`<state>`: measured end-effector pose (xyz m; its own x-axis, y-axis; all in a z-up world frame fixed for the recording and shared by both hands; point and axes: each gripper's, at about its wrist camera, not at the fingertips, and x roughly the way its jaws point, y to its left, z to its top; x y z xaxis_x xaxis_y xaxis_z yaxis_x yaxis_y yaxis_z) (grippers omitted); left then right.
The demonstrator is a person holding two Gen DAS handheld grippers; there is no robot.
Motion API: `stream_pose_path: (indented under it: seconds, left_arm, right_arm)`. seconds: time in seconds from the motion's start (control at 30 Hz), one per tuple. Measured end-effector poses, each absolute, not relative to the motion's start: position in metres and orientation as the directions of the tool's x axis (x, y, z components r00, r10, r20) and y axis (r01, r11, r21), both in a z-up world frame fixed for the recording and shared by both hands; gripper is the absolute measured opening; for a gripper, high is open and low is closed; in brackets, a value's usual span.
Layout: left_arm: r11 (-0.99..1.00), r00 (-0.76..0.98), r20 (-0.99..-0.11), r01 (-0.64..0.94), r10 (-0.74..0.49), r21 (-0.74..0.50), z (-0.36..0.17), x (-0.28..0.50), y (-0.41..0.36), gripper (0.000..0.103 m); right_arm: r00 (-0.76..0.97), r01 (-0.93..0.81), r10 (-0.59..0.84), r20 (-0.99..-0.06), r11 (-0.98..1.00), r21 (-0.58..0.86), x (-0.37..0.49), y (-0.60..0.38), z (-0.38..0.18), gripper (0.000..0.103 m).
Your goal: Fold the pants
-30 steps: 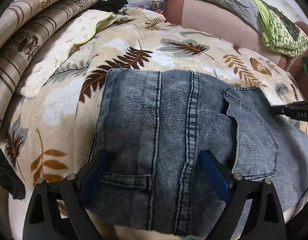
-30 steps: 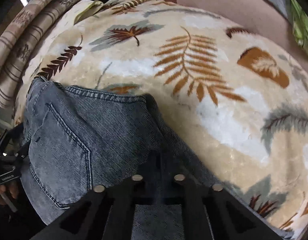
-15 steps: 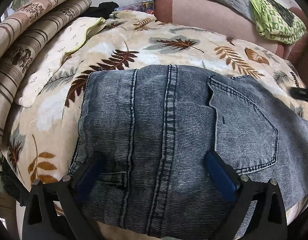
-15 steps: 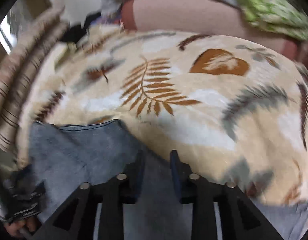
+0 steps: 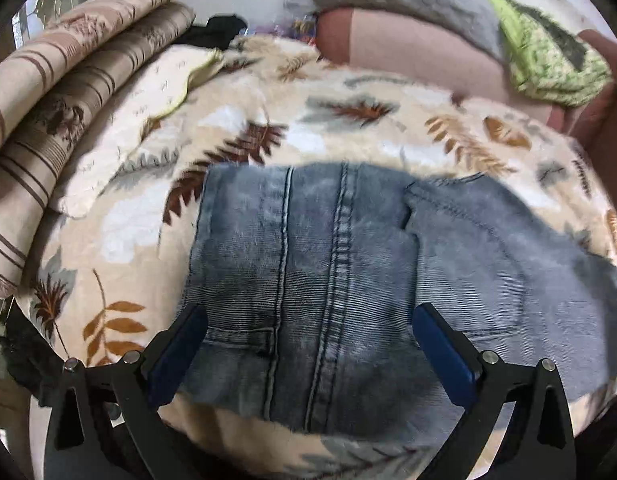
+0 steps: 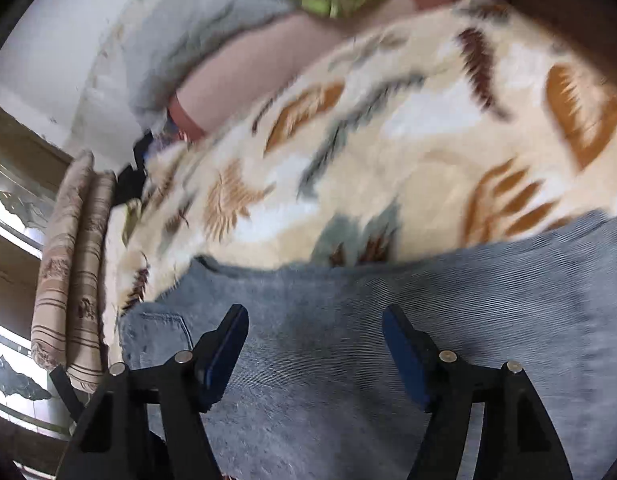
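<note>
Both the left gripper [image 5: 308, 336] and right gripper [image 6: 314, 344] hang spread wide, holding nothing, above the jeans [image 5: 328, 264]; a shallow pinch could catch only the top layer. The fold might then slip apart on the soft blanket [image 5: 348, 136].

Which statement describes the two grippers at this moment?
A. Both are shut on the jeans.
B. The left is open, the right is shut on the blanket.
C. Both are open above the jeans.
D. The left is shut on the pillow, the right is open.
C: the left gripper and the right gripper both show widely spread blue pads, with only the jeans visible between them.
</note>
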<state>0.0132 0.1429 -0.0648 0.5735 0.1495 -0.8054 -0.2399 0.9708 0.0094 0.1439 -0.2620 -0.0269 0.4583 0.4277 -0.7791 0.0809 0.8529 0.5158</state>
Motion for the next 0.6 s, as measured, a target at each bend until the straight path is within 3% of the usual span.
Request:
stream_pose_path:
  seconds: [0.07, 0.17, 0.27, 0.37, 0.43, 0.6]
  left_arm:
    - [0.971, 0.591, -0.79, -0.239, 0.166, 0.025, -0.061, 0.007, 0.141, 0.103]
    - [0.964, 0.473, -0.851, -0.233, 0.226, 0.127, -0.091, 0.02, 0.14, 0.103]
    - [0.963, 0.476, -0.861, -0.263, 0.178, 0.054, -0.1, 0.021, 0.152, 0.103]
    - [0.961, 0.477, -0.857, -0.267, 0.196, 0.072, -0.092, 0.019, 0.152, 0.103]
    - [0.962, 0.471, -0.856, -0.256, 0.211, 0.096, -0.092, 0.019, 0.149, 0.103]
    - [0.96, 0.464, -0.861, -0.268, 0.206, 0.085, -0.095, 0.018, 0.15, 0.103]
  right_arm:
    - [0.472, 0.155, 0.399, -0.786, 0.84, 0.52, 0.137, -0.291, -0.032, 0.073]
    - [0.445, 0.315, 0.331, -0.832, 0.812, 0.492, 0.149, -0.34, -0.072, 0.074]
    - [0.477, 0.346, 0.419, -0.773, 0.719, 0.603, 0.155, -0.36, -0.079, 0.073]
    - [0.506, 0.275, 0.326, -0.798, 0.816, 0.508, 0.151, -0.345, -0.044, 0.073]
    - [0.516, 0.221, 0.373, -0.771, 0.812, 0.54, 0.142, -0.336, -0.034, 0.073]
    - [0.452, 0.272, 0.256, -0.854, 0.872, 0.406, 0.137, -0.342, -0.059, 0.075]
